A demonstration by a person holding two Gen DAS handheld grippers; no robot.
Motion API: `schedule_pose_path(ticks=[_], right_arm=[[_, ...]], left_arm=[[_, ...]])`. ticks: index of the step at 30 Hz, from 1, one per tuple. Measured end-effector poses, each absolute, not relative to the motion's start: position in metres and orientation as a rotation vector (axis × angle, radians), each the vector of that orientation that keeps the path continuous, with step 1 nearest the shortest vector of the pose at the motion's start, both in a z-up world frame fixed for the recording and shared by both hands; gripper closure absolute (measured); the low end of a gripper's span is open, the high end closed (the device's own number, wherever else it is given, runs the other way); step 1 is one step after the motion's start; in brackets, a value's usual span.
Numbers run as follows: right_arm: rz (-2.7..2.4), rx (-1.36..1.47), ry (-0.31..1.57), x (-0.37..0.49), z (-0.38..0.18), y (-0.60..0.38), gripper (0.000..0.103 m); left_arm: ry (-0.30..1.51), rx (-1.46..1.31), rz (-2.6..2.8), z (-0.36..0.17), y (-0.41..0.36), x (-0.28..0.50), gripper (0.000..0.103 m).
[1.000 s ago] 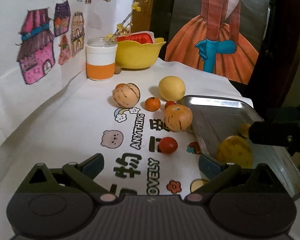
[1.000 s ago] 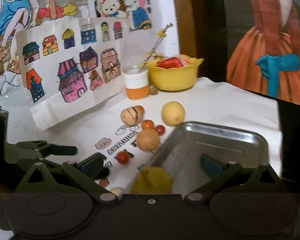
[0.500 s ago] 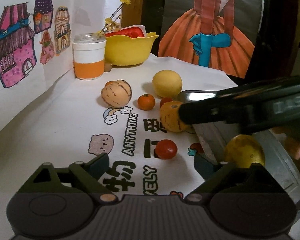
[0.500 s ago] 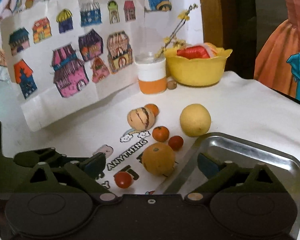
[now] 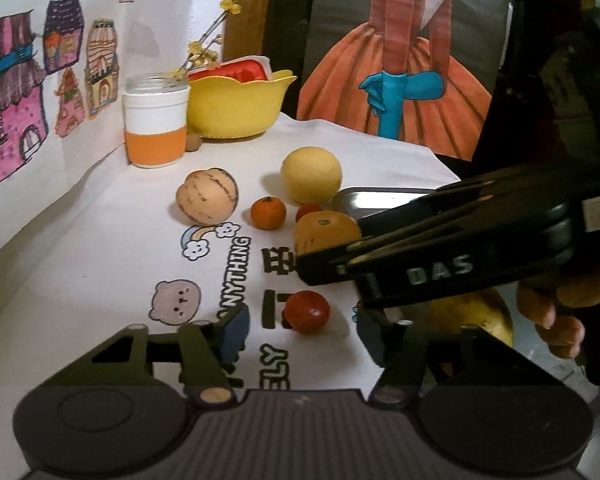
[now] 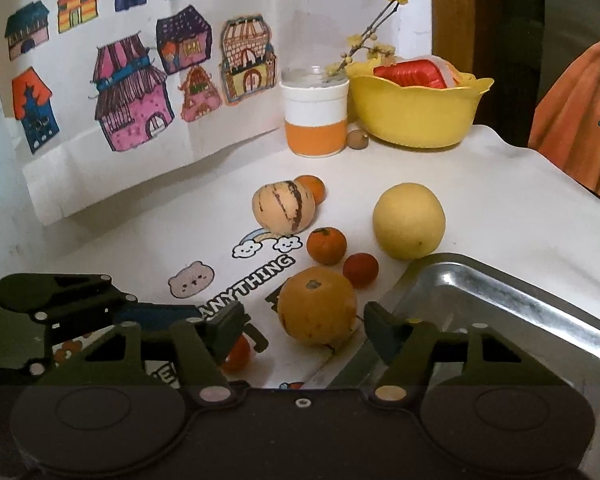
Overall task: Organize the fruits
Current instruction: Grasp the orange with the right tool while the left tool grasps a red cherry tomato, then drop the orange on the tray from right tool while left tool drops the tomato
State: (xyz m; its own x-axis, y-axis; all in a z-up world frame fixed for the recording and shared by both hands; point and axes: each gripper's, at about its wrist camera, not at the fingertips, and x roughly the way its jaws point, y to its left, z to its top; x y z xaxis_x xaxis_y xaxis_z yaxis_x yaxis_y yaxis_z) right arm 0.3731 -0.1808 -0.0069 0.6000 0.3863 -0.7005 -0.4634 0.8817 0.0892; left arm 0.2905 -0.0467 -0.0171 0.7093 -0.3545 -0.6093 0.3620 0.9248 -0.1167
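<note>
Hovering over the white desk (image 6: pixel 500 184), both hand-held grippers are spread wide with nothing in them. The right hand-held gripper (image 6: pixel 304 322) sits low with the orange (image 6: pixel 316 308) right between its fingers, apart from both pads, just beside the metal tray's (image 6: pixel 540 308) near-left corner. The left hand-held gripper (image 5: pixel 300 330) has a cherry tomato (image 5: pixel 308 311) just ahead of its gap; in its view the right one's black body crosses from the right edge, held by a hand (image 5: pixel 556 312), hiding most of the tray. A yellow fruit (image 5: pixel 468 312) peeks out below that body; it looks to be in the tray, hard to say for sure.

Loose fruit toward the desk's middle: a striped melon (image 6: pixel 283 211), a tangerine (image 6: pixel 326 245), a second tomato (image 6: pixel 361 269) and a yellow pear (image 6: pixel 409 221). Another orange fruit (image 6: pixel 312 188) sits behind the melon. At the desk's back edge stand a cup (image 6: pixel 315 120) and a yellow bowl (image 6: pixel 416 112).
</note>
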Motion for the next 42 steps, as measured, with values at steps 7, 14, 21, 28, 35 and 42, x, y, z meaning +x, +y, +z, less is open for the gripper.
schedule_pose_path(ticks=[7,14,21,28,35,42], right_arm=[[0.485,-0.163,0.766,0.375,-0.011,-0.175,0.052],[0.491,-0.202,0.750,0.376,-0.011,-0.171,0.056],[0.492,-0.186,0.741,0.374,-0.011,-0.174,0.058],[0.489,-0.138,0.722,0.366,-0.010,-0.181,0.058],[0.492,-0.094,0.677,0.353,0.004,-0.192,0.058],[0.472,-0.074,0.633,0.333,0.023,-0.210,0.058]], left_arm=[[0.673,0.002,-0.409,-0.018,-0.049,0.294,0.061],[0.678,-0.008,-0.395,-0.019,-0.047,0.297,0.074],[0.679,-0.010,-0.392,-0.019,-0.046,0.296,0.077],[0.691,-0.018,-0.391,-0.017,-0.043,0.291,0.078],[0.701,-0.036,-0.385,-0.013,-0.039,0.284,0.078],[0.679,-0.028,-0.384,-0.001,-0.041,0.272,0.078]])
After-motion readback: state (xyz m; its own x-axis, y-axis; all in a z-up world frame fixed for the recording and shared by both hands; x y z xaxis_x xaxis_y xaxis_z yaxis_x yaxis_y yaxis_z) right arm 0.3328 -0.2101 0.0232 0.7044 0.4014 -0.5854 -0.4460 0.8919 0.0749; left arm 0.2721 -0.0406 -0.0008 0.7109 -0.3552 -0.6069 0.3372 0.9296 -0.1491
